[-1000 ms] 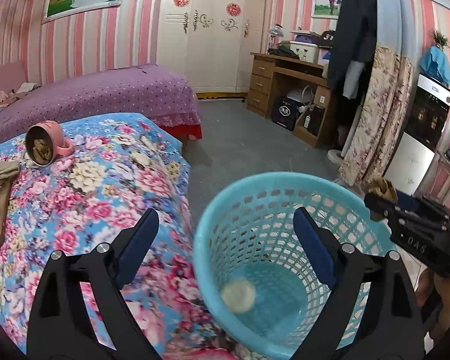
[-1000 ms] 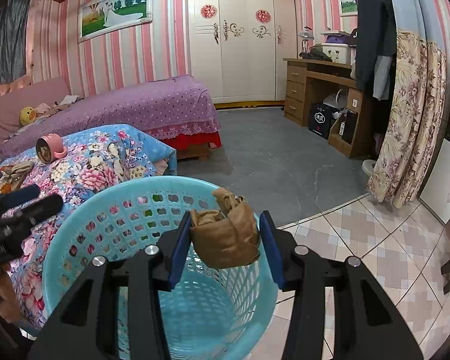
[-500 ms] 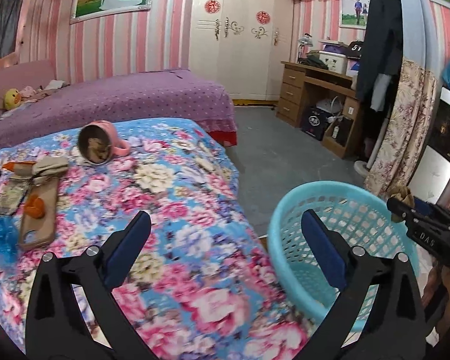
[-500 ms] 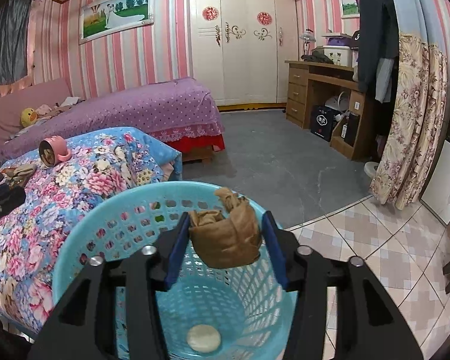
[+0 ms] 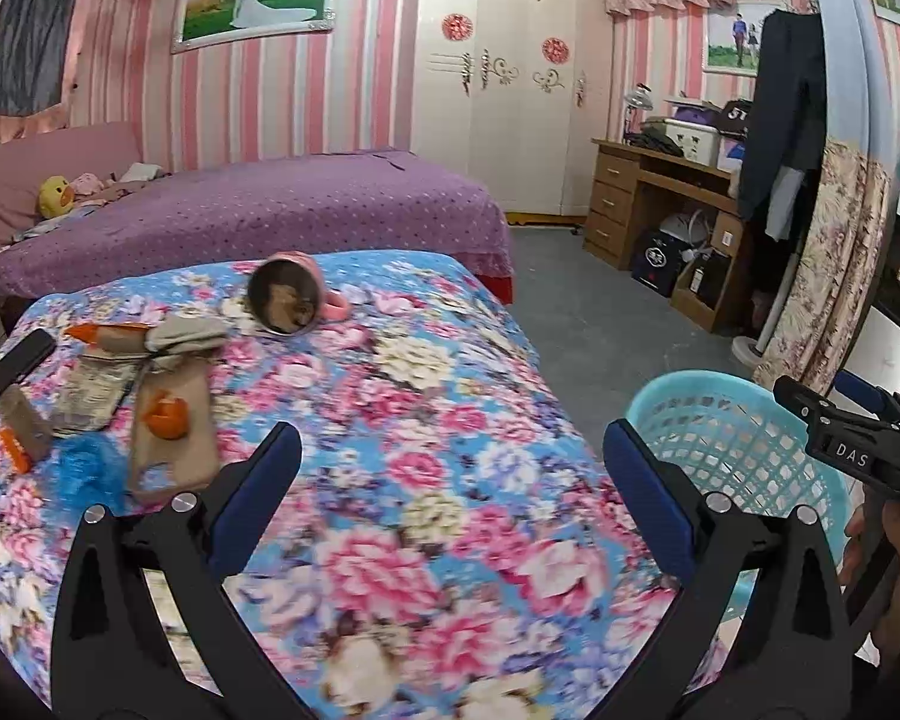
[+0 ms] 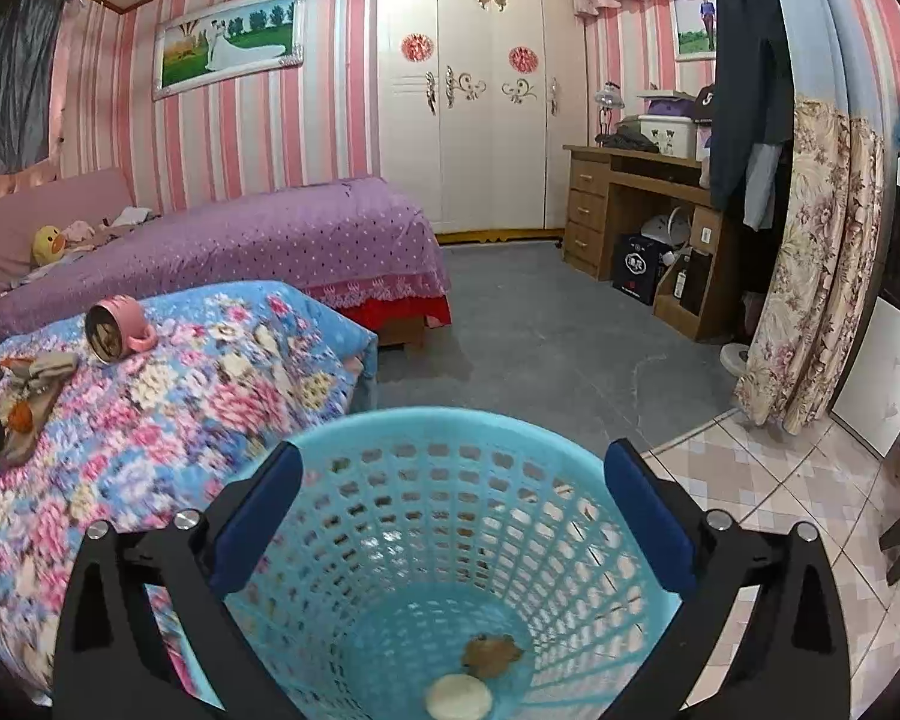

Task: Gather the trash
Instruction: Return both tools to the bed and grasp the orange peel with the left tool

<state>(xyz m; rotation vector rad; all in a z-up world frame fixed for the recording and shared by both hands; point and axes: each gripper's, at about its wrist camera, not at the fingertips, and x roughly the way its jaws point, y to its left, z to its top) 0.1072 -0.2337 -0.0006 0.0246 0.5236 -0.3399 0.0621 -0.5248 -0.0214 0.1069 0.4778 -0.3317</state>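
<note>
Over on the left side, the left gripper [image 5: 450, 480] has swung away from the basket [image 5: 732, 438] and now looks out across the flowered bedspread [image 5: 438, 372], jaws wide and nothing between them. At its ten o'clock lies the next batch of litter: brown paper wrappers [image 5: 171, 420] with an orange scrap [image 5: 165, 414] on top, a blue crumple [image 5: 84, 471] and a dark phone [image 5: 15, 360] further left. At eleven o'clock a pink mug [image 5: 291, 297] lies on its side.

Across to the right: the right gripper [image 6: 453, 507] has just been opening, and the brown paper wad [image 6: 491, 654] it carried a moment ago is out of its jaws and lying on the basket floor at six o'clock, touching a pale round piece [image 6: 459, 697]. Jaws now spread wide, empty, hanging over the basket rim. That's one more piece binned, and I'd say the left is heading for the next.

What each view offers: only the right wrist view looks down into the basket and confirms the drop. Only the left wrist view shows the full spread of litter on the bed, plus the right gripper from the side at three o'clock and the hand [image 5: 891, 546] holding it.
</note>
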